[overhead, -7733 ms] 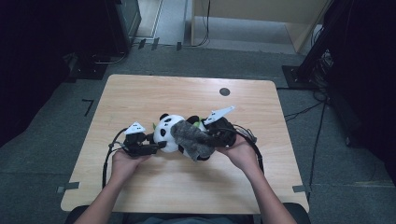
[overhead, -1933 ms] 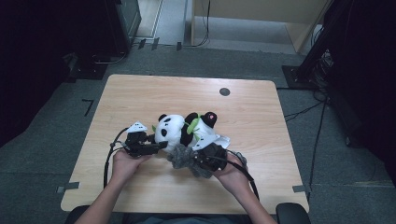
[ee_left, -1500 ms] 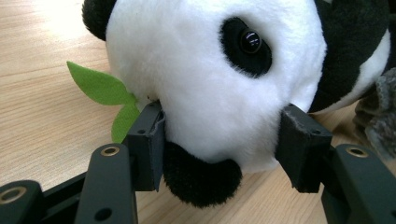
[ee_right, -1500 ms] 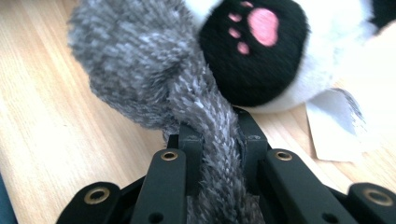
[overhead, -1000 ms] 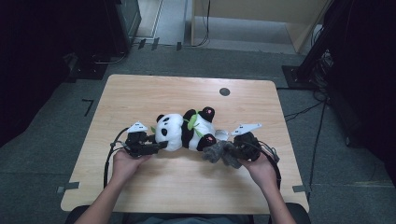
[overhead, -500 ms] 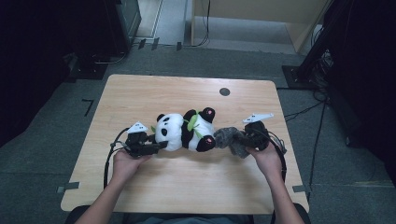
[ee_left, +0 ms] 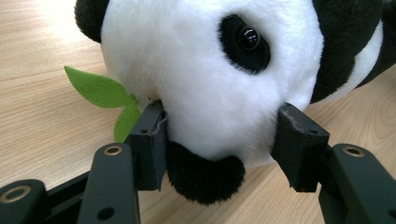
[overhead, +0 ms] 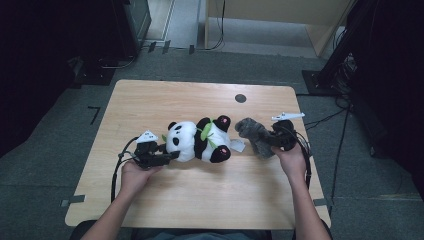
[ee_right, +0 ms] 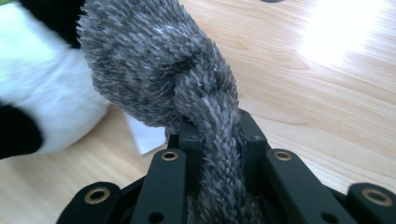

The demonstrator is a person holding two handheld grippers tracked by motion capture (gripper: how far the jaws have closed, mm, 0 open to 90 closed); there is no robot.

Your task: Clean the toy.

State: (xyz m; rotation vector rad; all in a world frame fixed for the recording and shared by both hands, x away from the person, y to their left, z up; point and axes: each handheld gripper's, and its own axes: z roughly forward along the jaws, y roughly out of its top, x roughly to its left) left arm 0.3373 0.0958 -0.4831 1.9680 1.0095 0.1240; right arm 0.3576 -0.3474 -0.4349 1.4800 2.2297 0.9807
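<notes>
- Grey shaggy plush toy (ee_right: 187, 93): pinched tight in right gripper (ee_right: 218, 135), extending from the jaws toward the panda.
- Left gripper (ee_left: 217, 135) half-open, clamped on black-and-white plush panda's (overhead: 200, 140) head.
- Panda's long axis runs left-right on wooden table (overhead: 210, 200); grey toy just beside its feet.

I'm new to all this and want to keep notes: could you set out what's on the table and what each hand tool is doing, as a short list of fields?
surface: wooden table
main toy: panda plush, lying on its side mid-table
left gripper: jaws clamped on either side of the panda's head
second toy: grey furry plush, to the right of the panda
right gripper: jaws shut tight on a part of the grey plush
gap: grey plush sits close beside the panda's feet; whether they touch is unclear
other detail: green felt leaf by the panda's mouth
</notes>
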